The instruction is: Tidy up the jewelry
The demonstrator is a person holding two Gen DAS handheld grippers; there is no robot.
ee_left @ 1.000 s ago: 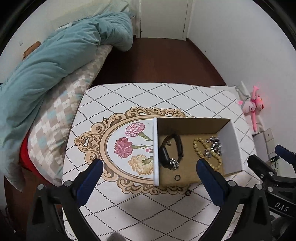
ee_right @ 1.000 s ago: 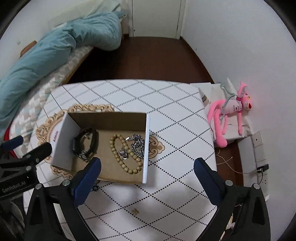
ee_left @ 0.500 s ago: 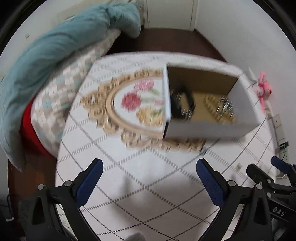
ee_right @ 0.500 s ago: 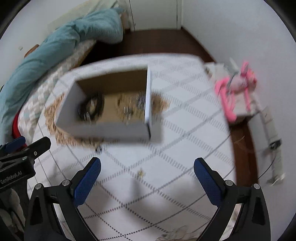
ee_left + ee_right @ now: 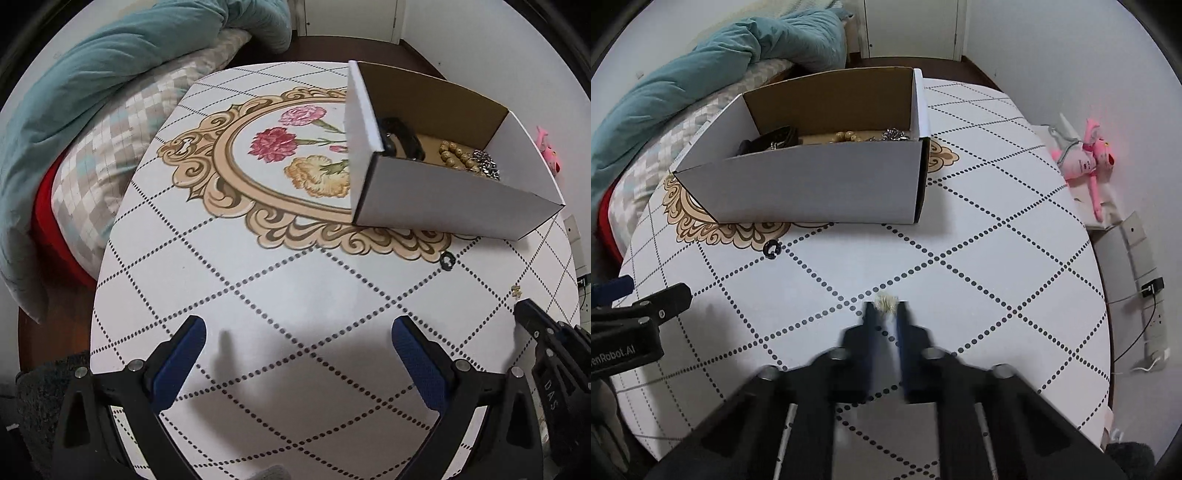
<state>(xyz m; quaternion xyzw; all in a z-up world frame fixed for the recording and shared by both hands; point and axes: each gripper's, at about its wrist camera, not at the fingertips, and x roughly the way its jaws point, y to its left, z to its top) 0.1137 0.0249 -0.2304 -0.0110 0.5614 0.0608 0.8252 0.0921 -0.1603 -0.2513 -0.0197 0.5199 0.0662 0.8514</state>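
Note:
A white cardboard box (image 5: 443, 199) (image 5: 820, 184) stands on the patterned table (image 5: 295, 280). It holds a black strap (image 5: 402, 138), a beaded bracelet (image 5: 454, 157) and a silver chain (image 5: 485, 166). A small black ring (image 5: 447, 260) (image 5: 772, 248) lies on the table just in front of the box. My right gripper (image 5: 886, 310) is low over the table. Its jaws are closing, nearly together, with a small gold piece (image 5: 885, 302) pinched at their tips. My left gripper (image 5: 298, 328) hovers open over bare tabletop, nothing between its fingers.
A bed with a teal duvet (image 5: 110, 62) and a checked pillow (image 5: 122, 140) borders the table's left side. A pink plush toy (image 5: 1086, 158) and a power strip (image 5: 1145, 258) lie past the table's right edge. The rounded near edge of the table is close below both grippers.
Both grippers have sunk toward the tabletop and pulled back from the box. The right jaws went from wide open to closed around the small gold piece. The left jaws stayed open.

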